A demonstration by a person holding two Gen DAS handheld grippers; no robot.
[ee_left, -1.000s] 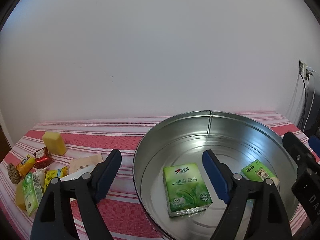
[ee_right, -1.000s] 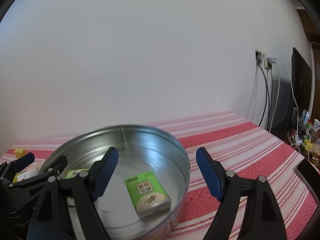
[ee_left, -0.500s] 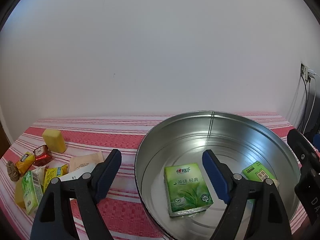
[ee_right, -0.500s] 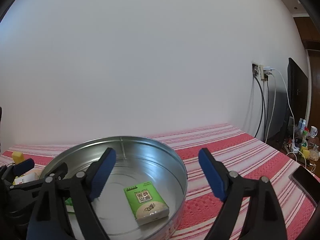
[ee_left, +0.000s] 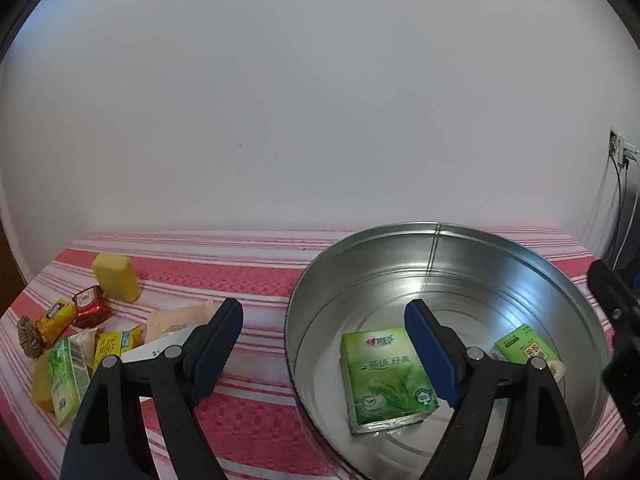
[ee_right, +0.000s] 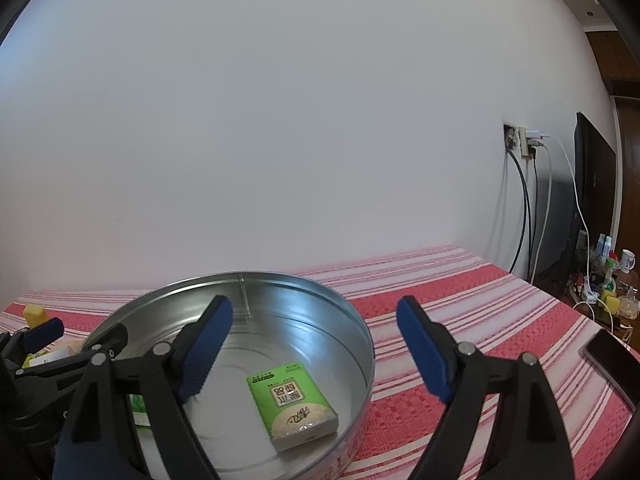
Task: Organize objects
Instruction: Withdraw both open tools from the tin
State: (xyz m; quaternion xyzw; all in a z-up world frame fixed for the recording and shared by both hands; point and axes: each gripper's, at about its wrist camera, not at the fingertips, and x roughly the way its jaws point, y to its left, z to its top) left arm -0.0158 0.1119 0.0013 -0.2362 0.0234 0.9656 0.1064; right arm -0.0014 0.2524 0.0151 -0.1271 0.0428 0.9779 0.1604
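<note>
A round, shallow silver metal tin (ee_left: 436, 264) sits on the counter, which is covered by a red-and-white striped cloth (ee_left: 248, 280). Two packs lie flat on the tin's floor, apart from each other: a light green tissue pack with a leaf print (ee_left: 386, 380) toward its near left, and a green-and-cream pack with a printed code (ee_right: 292, 404) toward its right wall. The left tool (ee_left: 324, 348) hangs with its blue-padded jaws spread wide and nothing between them, one finger over the cloth and the other over the tin. The right tool (ee_right: 316, 348) is likewise spread wide and empty, its jaws having just widened a little, one finger over the tin and the other over the cloth to its right. Left of the tin lies a loose cluster on the cloth: a yellow block (ee_left: 116, 276), a red foil sachet (ee_left: 90, 306), small yellow wrapped packets (ee_left: 118, 342), a beige paper sachet (ee_left: 180, 318), another green tissue pack (ee_left: 66, 380) and a small coil of brown twine (ee_left: 29, 336).
</note>
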